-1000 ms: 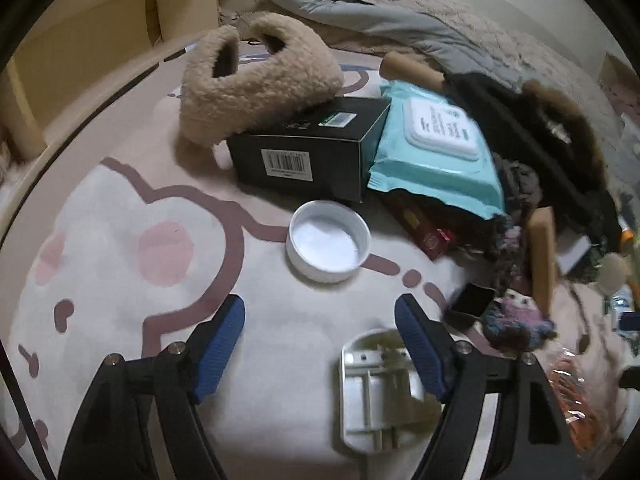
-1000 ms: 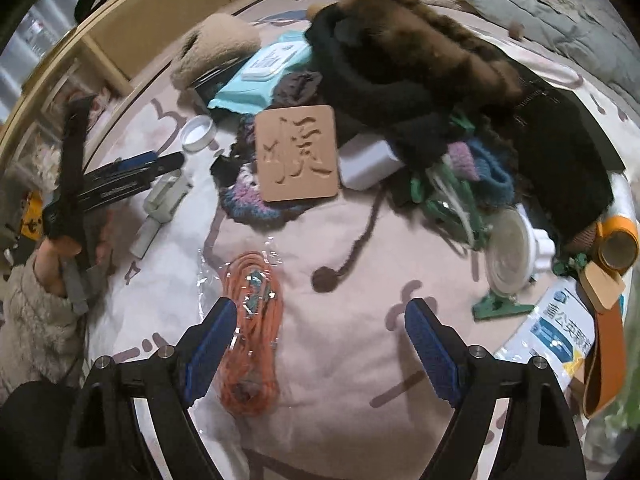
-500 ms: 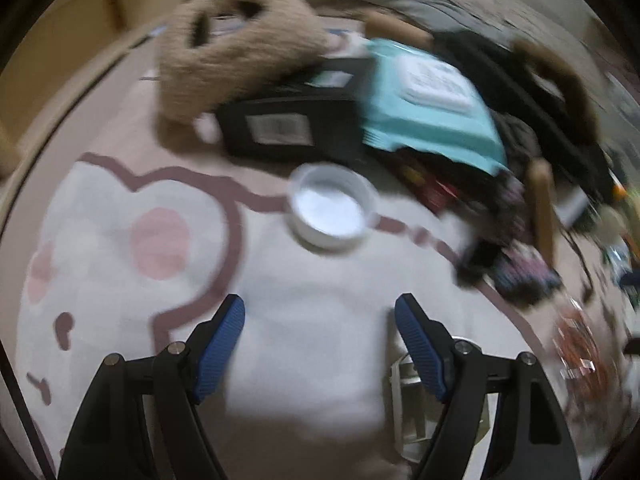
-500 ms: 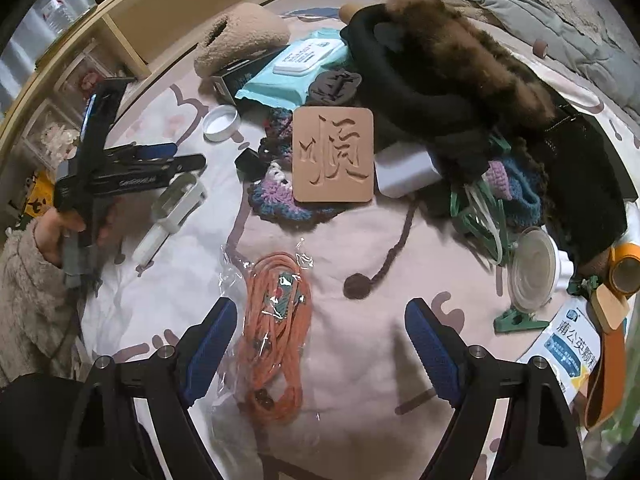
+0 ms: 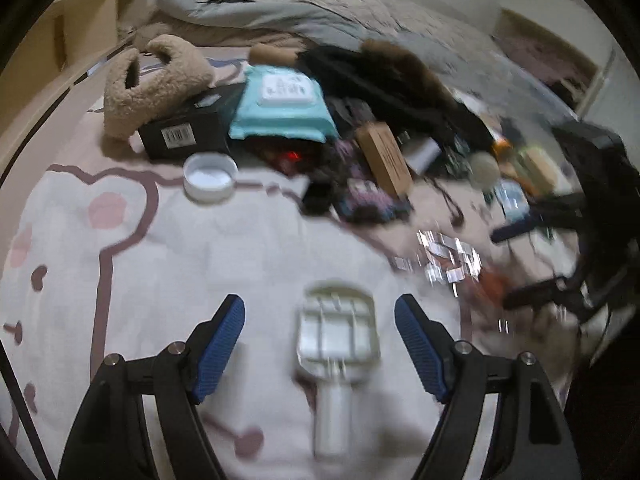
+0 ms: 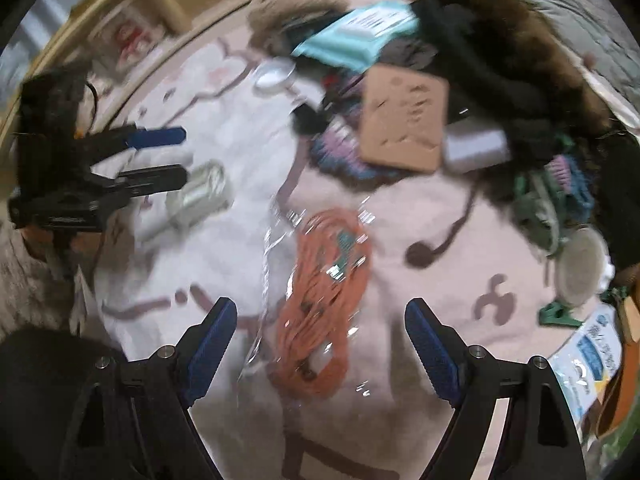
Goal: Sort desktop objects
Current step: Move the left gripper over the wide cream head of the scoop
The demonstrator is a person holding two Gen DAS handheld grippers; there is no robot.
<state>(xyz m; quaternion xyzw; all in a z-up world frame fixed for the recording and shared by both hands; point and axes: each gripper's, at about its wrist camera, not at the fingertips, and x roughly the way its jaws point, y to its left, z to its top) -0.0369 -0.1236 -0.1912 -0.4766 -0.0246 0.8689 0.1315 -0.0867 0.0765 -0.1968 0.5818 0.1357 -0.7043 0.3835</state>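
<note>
On the blanket, left: left gripper [image 5: 320,350] fingers spread apart, a white plastic brush [image 5: 337,344] lying between them, untouched.
Middle: white lid [image 5: 209,176] before black box [image 5: 184,133].
Right: right gripper [image 6: 320,354] fingers released above bagged orange cord [image 6: 324,300].

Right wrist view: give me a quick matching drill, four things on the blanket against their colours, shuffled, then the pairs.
Things:
1. coiled cord
2. pack of wipes
3. carved board
4. round lid

Colours:
A. white
B. tan
C. orange
D. turquoise

Pairs: 1-C, 2-D, 3-B, 4-A
</note>
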